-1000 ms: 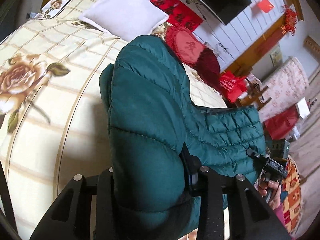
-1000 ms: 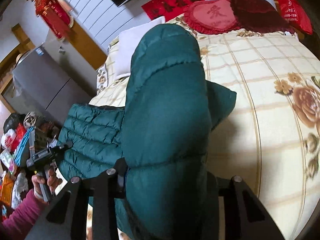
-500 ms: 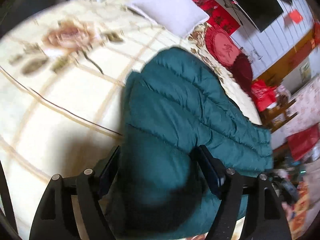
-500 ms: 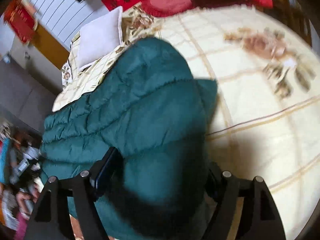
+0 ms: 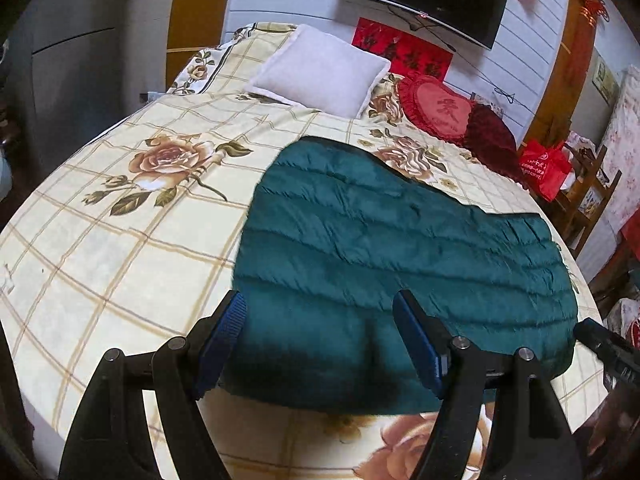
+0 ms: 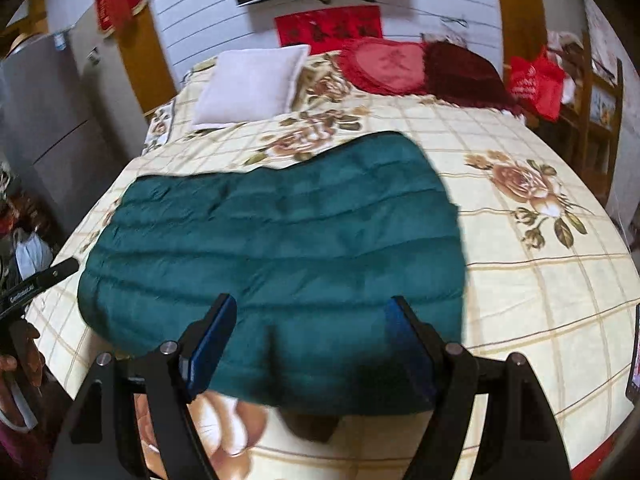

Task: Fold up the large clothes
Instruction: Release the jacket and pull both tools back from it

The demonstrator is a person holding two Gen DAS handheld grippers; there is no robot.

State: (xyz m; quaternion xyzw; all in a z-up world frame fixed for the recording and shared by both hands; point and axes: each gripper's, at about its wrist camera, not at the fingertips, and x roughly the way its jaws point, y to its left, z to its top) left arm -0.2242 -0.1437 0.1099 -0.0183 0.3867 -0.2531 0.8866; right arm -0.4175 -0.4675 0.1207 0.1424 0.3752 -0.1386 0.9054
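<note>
Evidently, the puffy, soft, light jacket (image 5: 400,248) is best gripped at a hem corner; both the left claw (image 5: 320,336) and right claw (image 6: 310,338) are held wide, empty.

Teal quilted puffer jacket (image 5: 400,248), folded flat, crosswise on the bed's near half
</note>
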